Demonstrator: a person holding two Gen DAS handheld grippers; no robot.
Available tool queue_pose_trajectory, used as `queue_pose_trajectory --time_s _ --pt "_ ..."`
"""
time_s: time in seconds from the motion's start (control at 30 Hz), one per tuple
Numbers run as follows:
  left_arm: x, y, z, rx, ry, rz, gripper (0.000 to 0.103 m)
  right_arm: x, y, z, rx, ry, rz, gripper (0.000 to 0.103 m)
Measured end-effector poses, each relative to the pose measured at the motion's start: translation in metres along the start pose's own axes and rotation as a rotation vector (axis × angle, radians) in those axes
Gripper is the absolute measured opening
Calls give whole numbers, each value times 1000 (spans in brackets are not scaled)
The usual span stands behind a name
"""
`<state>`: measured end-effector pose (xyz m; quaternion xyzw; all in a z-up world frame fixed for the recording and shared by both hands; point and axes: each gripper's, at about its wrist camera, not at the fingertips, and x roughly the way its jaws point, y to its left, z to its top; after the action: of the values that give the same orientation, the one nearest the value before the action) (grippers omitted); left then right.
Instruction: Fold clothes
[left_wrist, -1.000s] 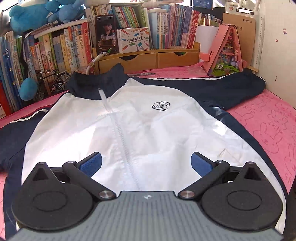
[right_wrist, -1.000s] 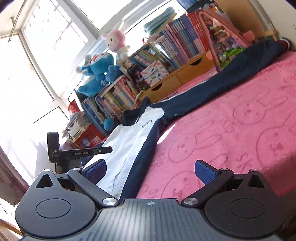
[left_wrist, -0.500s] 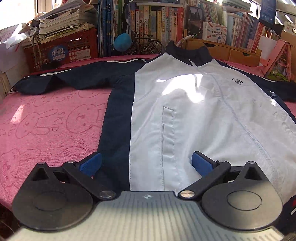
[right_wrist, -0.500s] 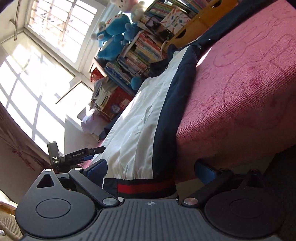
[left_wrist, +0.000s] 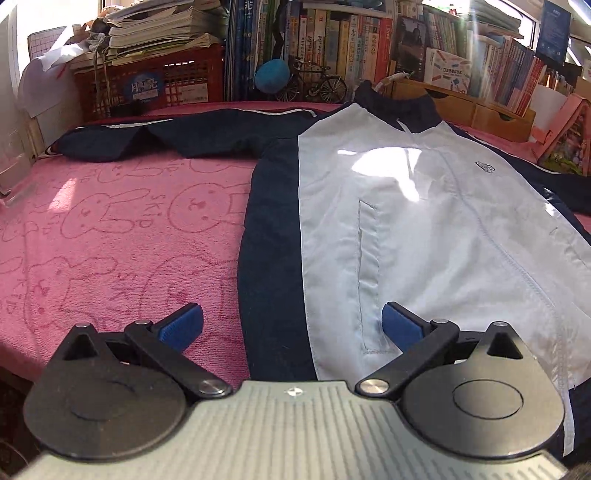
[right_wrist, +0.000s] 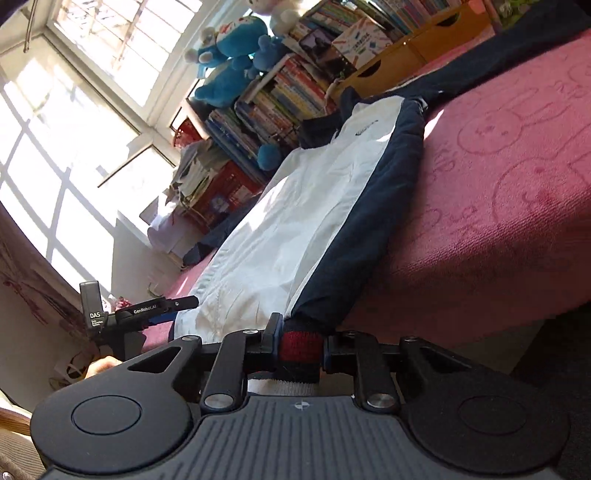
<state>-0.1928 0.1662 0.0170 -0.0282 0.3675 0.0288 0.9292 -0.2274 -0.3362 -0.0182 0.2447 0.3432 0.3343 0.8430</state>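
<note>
Left wrist view first: the left gripper (left_wrist: 291, 325) has its jaws spread wide with nothing pinched. Its blue pads (left_wrist: 181, 326) sit either side of the navy side panel of the jacket (left_wrist: 424, 229), which lies flat and zipped, front up, straight ahead on the pink bunny-print towel (left_wrist: 110, 236). One pad hovers over bare towel, the other over the white front near the pocket slit. Whether the fingertips actually touch the cloth, I can't tell. Ahead and to the left, one navy sleeve (left_wrist: 166, 134) stretches out sideways. Behind that is clutter: a red crate (left_wrist: 147, 86) with papers piled on top, a row of books (left_wrist: 332, 40), a little model bicycle (left_wrist: 319, 85) and wooden drawers (left_wrist: 476, 110). The jacket's far sleeve runs off the right edge, and its bottom hem is hidden under the gripper body.

Right wrist view, tilted hard: the right gripper (right_wrist: 299, 343) is closing narrow on the jacket's red-striped hem band (right_wrist: 299, 347), with the fabric bunched between the pads at the table edge. The jacket body runs away from it, up and to the right. Off to the left, the other gripper shows side-on, with part of a hand (right_wrist: 101, 365) below it. Further back are blue plush toys (right_wrist: 229, 62) on top of the books and a big bright window (right_wrist: 74, 110), mostly blown out.
</note>
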Motion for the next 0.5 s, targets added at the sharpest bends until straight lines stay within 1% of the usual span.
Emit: queue_pose_trajectory --time_s 0.07,0.13,0.2,0.27,0.3,0.37,0.4,0.43,0.5 --pt "-5 -5 1 21 -22 -15 103 -13 7 8 -50 -13 -70 18" --pt "-7 -7 1 32 -26 -22 103 -23 9 14 -81 -18 -137 18" --pt "-5 -6 -2 36 -18 -16 103 -18 -3 13 -50 13 -191 18" --pt "-1 -2 -6 30 -1 -8 103 -6 -18 6 8 63 -216 19" --pt "2 2 -8 21 12 -3 103 -3 -23 3 32 88 -226 24" --pt "4 9 -11 4 25 5 103 -1 -33 -2 64 135 -261 38" --pt "2 10 -11 2 21 14 103 -8 -36 -2 64 135 -292 52" --pt "0 12 -10 4 15 28 103 -17 -39 0 60 126 -327 63" --pt "-3 12 -2 22 -5 38 103 -37 -38 10 35 79 -394 68"
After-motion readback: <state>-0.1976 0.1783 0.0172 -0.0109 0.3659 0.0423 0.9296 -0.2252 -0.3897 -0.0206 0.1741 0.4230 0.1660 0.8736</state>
